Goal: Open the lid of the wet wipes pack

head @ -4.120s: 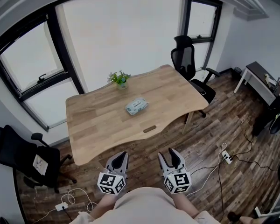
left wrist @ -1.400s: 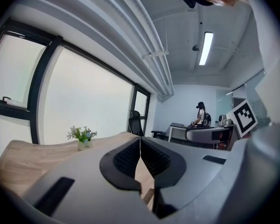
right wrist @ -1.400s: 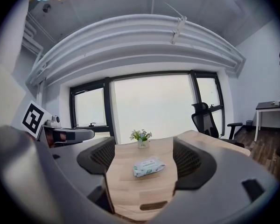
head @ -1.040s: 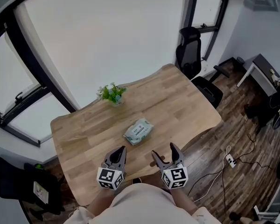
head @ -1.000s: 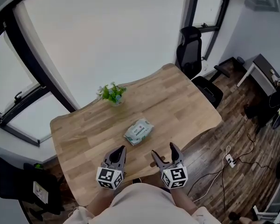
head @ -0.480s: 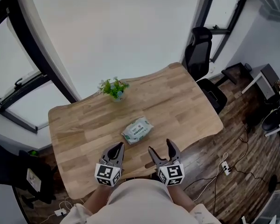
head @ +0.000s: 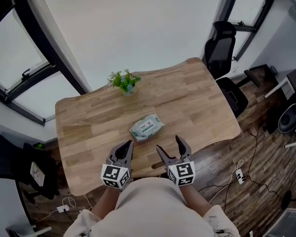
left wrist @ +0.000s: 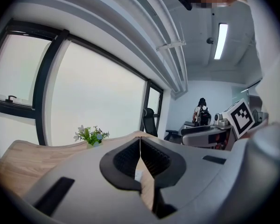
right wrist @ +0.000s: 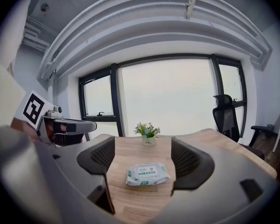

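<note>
The left gripper [head: 127, 145] has its jaws pressed together on nothing. The right gripper [head: 168, 143] gapes wide, empty. The pack [head: 147, 127] lies flat on the table [head: 89, 132] ahead of both, untouched, with a plant [head: 125, 81] beyond it.

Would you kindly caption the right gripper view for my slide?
Open right claw faces wet wipes pack lying on wooden table.

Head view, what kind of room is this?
Probably an office: there is a big wooden desk, a black swivel office chair at its far corner, and a power strip with cables on the floor.
</note>
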